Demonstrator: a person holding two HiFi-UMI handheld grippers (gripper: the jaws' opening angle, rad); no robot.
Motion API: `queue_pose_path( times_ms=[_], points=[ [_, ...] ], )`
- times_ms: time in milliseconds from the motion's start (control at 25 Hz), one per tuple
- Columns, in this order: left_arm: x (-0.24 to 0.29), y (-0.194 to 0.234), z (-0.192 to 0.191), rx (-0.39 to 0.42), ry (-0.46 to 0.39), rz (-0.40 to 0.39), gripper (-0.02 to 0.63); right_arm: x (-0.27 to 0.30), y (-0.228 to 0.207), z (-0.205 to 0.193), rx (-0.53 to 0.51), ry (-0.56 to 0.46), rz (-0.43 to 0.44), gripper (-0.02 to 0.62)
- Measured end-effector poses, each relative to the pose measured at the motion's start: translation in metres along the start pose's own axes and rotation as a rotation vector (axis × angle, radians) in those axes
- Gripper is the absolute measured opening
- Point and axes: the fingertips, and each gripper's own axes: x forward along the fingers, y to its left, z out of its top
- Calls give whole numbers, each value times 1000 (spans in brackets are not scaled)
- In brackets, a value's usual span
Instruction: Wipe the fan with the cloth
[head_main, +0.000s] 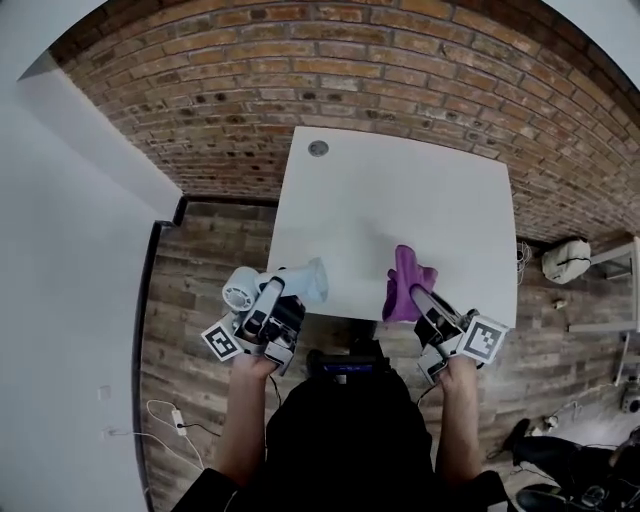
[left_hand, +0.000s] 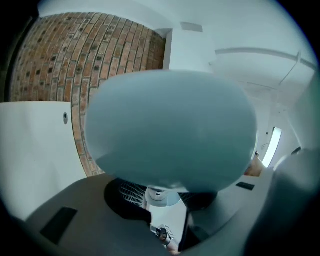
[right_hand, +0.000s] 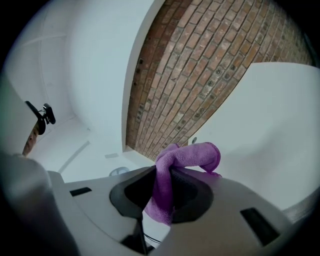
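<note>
At near-left corner of surface (head_main: 400, 200): fan (head_main: 290, 283), off the top and carried in left claw (head_main: 274, 292)
Fan look: pale blue body plus a white round part; in the head view the white part sits past the surface's left edge, over the wood floor (head_main: 200, 260)
Left claw state: closed on the fan. In the left gripper view the dark pads (left_hand: 125, 195) sit either side of the fan's white neck, a bit of grille shows beside it, and the blue body fills most of the frame above
Left claw aim: tilted upward, ceiling and brick wall (head_main: 300, 90) behind the fan
At near edge of surface, right of middle: cloth (head_main: 407, 285), purple, bunched, held up in right claw (head_main: 421, 298)
Right claw state: clamped on the cloth. In the right gripper view a fold is pinched between both pads and a loop sticks out past the tips
Cloth vs fan: well apart, no contact
Cloth vs surface: can't tell whether the hanging end touches the top
Surface: white, bare apart from a small round grommet (head_main: 318, 148) near the far-left corner
Hands: left hand (head_main: 252, 365) and right hand (head_main: 460, 368) on the claw grips, both below the surface's near edge in the head view
</note>
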Motion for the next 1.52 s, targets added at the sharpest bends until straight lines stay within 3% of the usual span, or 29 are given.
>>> queue_pose_path(
  times_ms=[240,400,640,760,920,1000,1080,1200,1280,1360,1440,1520],
  points=[
    [-14,-43,4,-70,-54,-133,163,-2,72,-11,-118,-2,47,74],
    [-8,-72,3,-39,-29,-192,163,11,118,-9,-194,5,136,74],
    [4,-91,-6,8,-4,-207,163,24,184,-12,-274,18,320,74],
    [15,-91,-18,7,8,-189,163,33,224,-26,-414,44,406,74],
    [35,-89,-39,-43,1,-198,161,38,237,-34,-661,20,371,74],
    [38,-84,-45,-65,-12,-189,161,36,219,-25,-708,-6,307,74],
    [40,-82,-48,-89,-23,-194,161,36,185,-14,-744,6,179,74],
    [50,-81,-59,-100,-2,-206,160,22,142,4,-709,14,23,74],
    [58,-79,-68,-96,28,-199,160,5,147,14,-651,-34,57,74],
    [63,-75,-76,-104,43,-189,161,-9,176,17,-630,-85,168,74],
    [67,-72,-83,-127,48,-193,160,-16,205,11,-658,-96,274,74],
    [72,-74,-91,-151,48,-219,160,-15,212,6,-699,-91,300,74]
  ],
)
